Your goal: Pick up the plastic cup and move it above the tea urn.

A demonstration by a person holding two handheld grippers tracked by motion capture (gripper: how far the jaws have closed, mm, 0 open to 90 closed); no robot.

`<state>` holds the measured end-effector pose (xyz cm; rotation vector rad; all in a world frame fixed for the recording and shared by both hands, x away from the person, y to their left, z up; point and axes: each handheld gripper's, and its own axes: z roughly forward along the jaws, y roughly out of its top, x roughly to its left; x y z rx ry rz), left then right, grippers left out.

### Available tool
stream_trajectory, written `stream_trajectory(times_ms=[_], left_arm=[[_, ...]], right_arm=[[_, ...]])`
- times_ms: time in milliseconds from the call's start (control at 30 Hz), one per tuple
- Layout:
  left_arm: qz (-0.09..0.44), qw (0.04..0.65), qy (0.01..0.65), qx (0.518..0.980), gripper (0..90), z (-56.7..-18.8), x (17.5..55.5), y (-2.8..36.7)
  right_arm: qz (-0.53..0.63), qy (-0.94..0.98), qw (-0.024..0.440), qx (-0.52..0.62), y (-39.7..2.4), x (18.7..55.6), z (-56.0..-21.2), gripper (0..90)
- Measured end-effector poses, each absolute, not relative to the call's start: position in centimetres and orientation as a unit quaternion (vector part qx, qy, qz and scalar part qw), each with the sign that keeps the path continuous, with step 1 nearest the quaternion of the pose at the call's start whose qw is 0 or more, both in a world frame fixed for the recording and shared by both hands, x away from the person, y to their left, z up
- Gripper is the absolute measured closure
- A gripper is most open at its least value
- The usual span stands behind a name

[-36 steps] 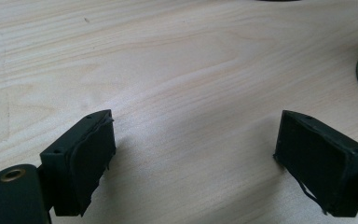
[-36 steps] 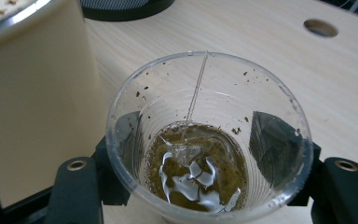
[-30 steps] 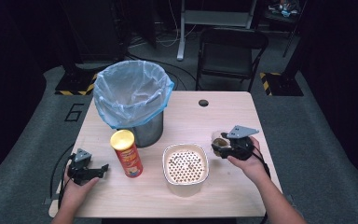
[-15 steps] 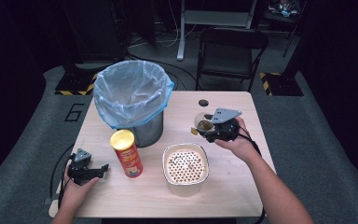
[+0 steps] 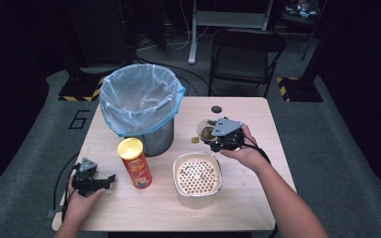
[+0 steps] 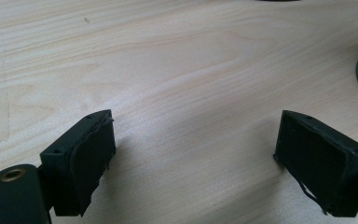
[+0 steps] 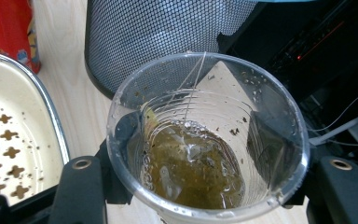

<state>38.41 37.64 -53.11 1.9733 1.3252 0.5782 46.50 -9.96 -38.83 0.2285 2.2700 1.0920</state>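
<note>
- Clear plastic cup point(image 7: 205, 140), holding brownish-green liquid with a tea bag and its string inside, sits pinched between the two black jaws of the right gripper point(image 7: 205, 186), whose pads press on its opposite walls.
- From the high view, the cup point(image 5: 207, 131) is above the table's right half, between the bin and the table's right edge, just beyond the far rim of the strainer bowl.
- Right gripper point(image 5: 224, 135), topped by its grey three-cornered plate, is carried in the person's right hand point(image 5: 245, 153), the forearm reaching in from the lower right.
- A small dark-yellow object point(image 5: 195, 140) lies on the wood just left of the cup; what it is cannot be told.
- Cream bowl with a perforated insert point(image 5: 197, 174) stands near the table's front middle; the right gripper view shows its star-shaped holes point(image 7: 9, 135) just beside the cup.
- Black mesh waste bin point(image 7: 168, 32) lined with a pale blue bag point(image 5: 140, 99) stands on the table's far left half, close behind the cup.
- Red snack tube with a yellow lid point(image 5: 135, 162) stands upright in front of the bin.
- Left gripper point(image 5: 93, 179) rests low at the table's front left corner in the left hand point(image 5: 82, 201); its jaws are spread wide over bare wood point(image 6: 191, 93), with nothing between them.
- Light wooden table point(image 5: 258, 208) carries a small dark round cap point(image 5: 216, 109) near its far edge.
</note>
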Motion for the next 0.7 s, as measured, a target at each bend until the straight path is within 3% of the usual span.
stream_trajectory(times_ms=[400, 700], left_arm=[[0.223, 0.341, 0.509, 0.758, 11.6, -53.1, 38.4, 37.6], [0.222, 0.341, 0.509, 0.758, 11.6, -53.1, 38.4, 37.6]], right_arm=[[0.396, 0.858, 0.325, 0.048, -9.1, 46.2, -38.7, 36.8], [0.368, 0.848, 0.381, -0.019, -7.9, 45.3, -39.2, 36.8]])
